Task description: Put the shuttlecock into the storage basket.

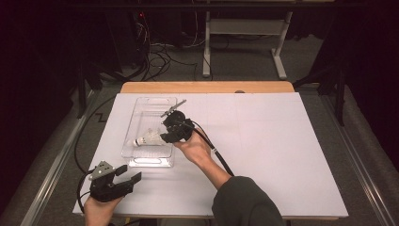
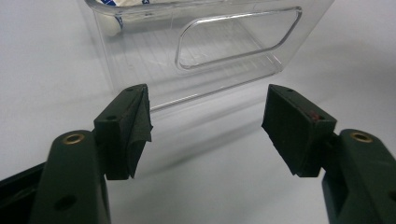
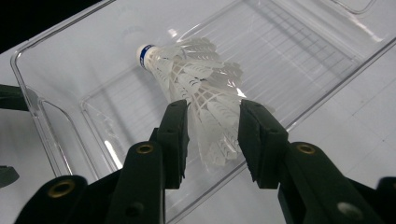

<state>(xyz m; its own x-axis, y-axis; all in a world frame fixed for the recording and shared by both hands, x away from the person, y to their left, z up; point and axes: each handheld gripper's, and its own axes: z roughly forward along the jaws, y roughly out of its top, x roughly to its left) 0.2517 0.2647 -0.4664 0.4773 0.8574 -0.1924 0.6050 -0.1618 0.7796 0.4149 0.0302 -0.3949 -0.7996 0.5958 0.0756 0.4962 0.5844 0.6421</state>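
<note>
Letting the birdie go into the clear box

From above, the right gripper (image 1: 165, 136) hangs over the clear box (image 1: 136, 153); the left gripper (image 1: 128, 175) waits open near its end. Up close, loose jaws flank the birdie (image 3: 196, 88) lying inside the box: lift straight up, slowly.

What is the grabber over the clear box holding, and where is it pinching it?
Nothing firmly: the right gripper straddles the shuttlecock at its feather skirt, jaws parted. The left gripper is open and empty.

The black two-jaw right gripper (image 1: 165, 136) reaches mid-table, jaws partly apart; the black two-jaw left gripper (image 1: 129, 174) rests near the tabletop's front-left corner, jaws wide.
</note>
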